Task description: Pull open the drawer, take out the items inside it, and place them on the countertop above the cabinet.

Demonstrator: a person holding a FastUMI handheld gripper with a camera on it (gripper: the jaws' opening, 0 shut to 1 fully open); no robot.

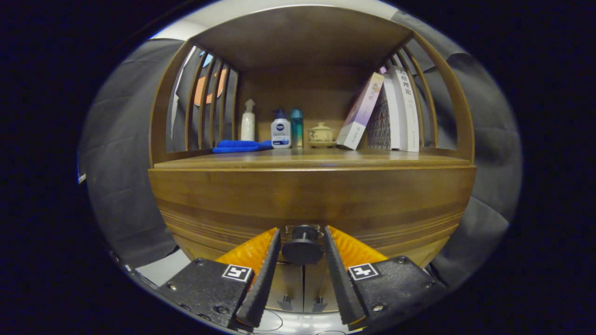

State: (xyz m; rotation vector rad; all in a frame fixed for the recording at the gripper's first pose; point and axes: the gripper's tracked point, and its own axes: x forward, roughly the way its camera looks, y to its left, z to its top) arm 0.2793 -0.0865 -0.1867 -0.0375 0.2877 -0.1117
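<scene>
The wooden cabinet's drawer front (307, 200) faces me and looks closed, so what it holds is hidden. Its dark round knob (302, 249) sits between my fingers near their tips. My gripper (302, 229) is closed around the knob, and both fingers (267, 270) look to be touching the sides of its cap. Above the drawer is the wooden countertop (307, 160), a shelf bay with slatted curved sides.
At the back of the countertop stand a white spray bottle (248, 123), a white-and-blue bottle (281, 131), a teal bottle (296, 126) and a lidded teacup (321, 135). A blue cloth (237, 146) lies at the left. Several books (386, 111) lean at the right.
</scene>
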